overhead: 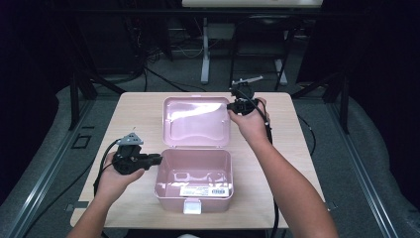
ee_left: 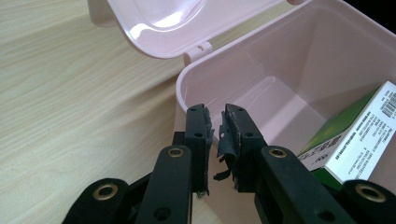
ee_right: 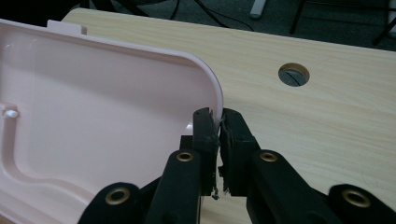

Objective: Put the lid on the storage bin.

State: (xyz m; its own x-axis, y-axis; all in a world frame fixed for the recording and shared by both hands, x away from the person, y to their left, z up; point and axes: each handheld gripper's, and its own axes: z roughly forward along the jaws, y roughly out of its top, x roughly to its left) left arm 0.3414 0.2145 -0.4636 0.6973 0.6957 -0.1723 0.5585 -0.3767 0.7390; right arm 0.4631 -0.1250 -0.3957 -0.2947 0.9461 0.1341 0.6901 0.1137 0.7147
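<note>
One pink plastic box with rounded corners sits on the light wood-grain table, toward the person's edge. Its hinged pink lid stands open, tipped back behind the body. One white latch tab sits on the front wall.

Inside the box: one green-and-white carton, lying against a wall. It carries a barcode and lines of small print, too small to read. No brand legible.

Right gripper: jaws together, clamped on the lid's rim at its right edge, one pad either side of the thin plastic.

Left gripper: jaws pinch the box's left wall at the rim, one pad outside and one inside; pad rubber torn and frayed.

One round cable hole in the table beyond the lid.
</note>
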